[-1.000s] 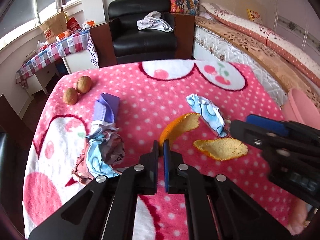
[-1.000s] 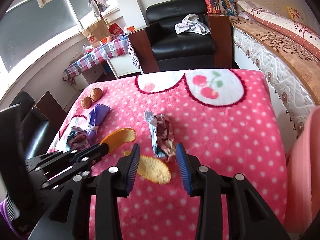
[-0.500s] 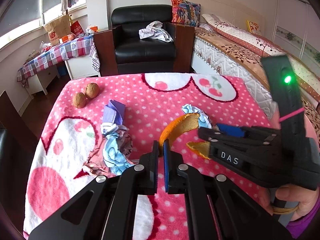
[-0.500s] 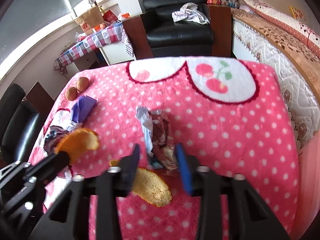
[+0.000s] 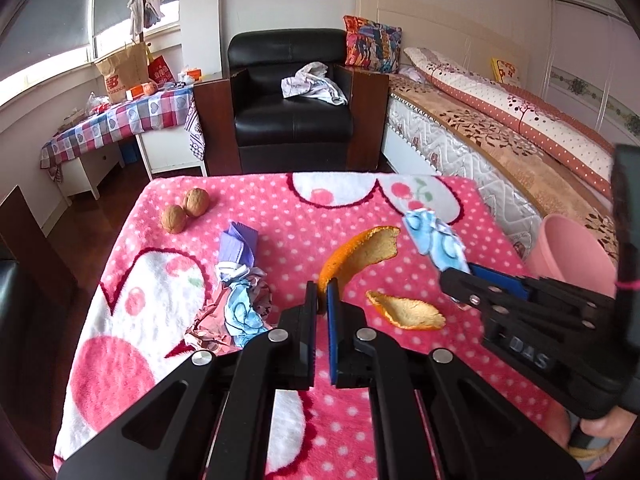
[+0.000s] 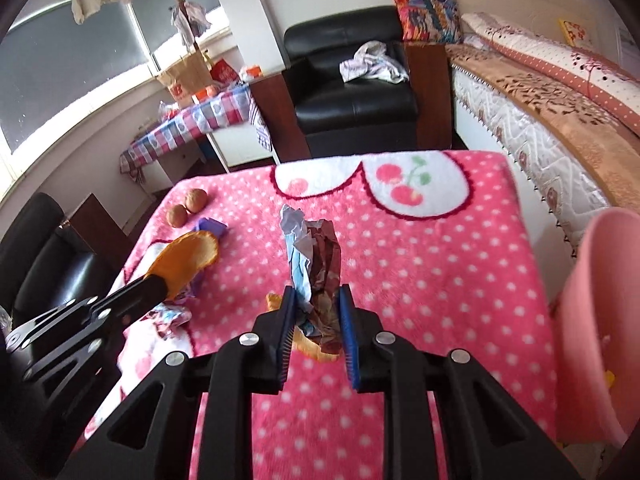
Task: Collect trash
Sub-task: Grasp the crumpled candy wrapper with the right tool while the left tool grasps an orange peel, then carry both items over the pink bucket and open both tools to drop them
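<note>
Left gripper (image 5: 322, 300) fingers pinch orange peel (image 5: 360, 252); right gripper (image 6: 318, 316) clamps crumpled wrapper (image 6: 316, 264); pink bin (image 6: 604, 320) at 3 o'clock.

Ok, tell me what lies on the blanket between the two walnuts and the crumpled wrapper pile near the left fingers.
In the left wrist view, a folded purple wrapper lies between the walnuts and the crumpled wrapper pile, its near end touching the pile.

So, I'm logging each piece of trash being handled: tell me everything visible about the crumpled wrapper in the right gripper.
The crumpled wrapper is a long, wrinkled twist of thin paper or foil, white-blue on its left side and brownish-red on its right. It stands roughly upright, its lower end pinched between the blue pads of the right gripper, its top free above the pink dotted blanket. An orange peel piece lies beneath it.
</note>
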Demonstrator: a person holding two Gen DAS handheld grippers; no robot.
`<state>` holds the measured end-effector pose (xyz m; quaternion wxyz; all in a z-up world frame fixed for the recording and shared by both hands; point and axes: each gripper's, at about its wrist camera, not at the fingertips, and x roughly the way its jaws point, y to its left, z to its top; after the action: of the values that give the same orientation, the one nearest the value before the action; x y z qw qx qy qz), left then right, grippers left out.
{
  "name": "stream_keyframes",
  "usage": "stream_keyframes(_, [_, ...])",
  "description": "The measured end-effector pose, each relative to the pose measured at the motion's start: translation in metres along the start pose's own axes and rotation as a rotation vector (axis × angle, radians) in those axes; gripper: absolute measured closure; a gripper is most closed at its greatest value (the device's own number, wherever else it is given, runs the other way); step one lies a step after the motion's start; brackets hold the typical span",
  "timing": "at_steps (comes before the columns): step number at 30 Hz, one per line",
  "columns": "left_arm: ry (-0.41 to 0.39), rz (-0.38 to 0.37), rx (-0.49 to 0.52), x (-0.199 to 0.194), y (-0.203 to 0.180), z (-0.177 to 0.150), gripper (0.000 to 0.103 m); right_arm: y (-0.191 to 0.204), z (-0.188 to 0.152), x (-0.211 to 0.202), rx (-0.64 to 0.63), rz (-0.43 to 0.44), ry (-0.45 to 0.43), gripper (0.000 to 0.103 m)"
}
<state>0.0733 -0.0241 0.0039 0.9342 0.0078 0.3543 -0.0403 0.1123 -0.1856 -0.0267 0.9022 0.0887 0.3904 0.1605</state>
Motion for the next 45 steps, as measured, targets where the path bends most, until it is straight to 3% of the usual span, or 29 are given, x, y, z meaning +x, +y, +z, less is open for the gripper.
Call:
stream_keyframes(17, [-0.047, -0.037, 0.042, -0.022, -0.050, 0.005, 0.099, -0.046, -0.020, -0.097, 0.084, -0.050, -0.132, 0.082])
stream_keyframes(29, [-0.074, -0.120, 0.102, -0.023, -0.104, 0.013, 0.099, -0.102, -0.033, -0.132, 0.168, -0.153, -0.180, 0.082])
stream_keyframes(45, [-0.071, -0.247, 0.250, -0.011, -0.207, 0.013, 0.099, -0.182, -0.054, -0.155, 0.295, -0.282, -0.201, 0.082])
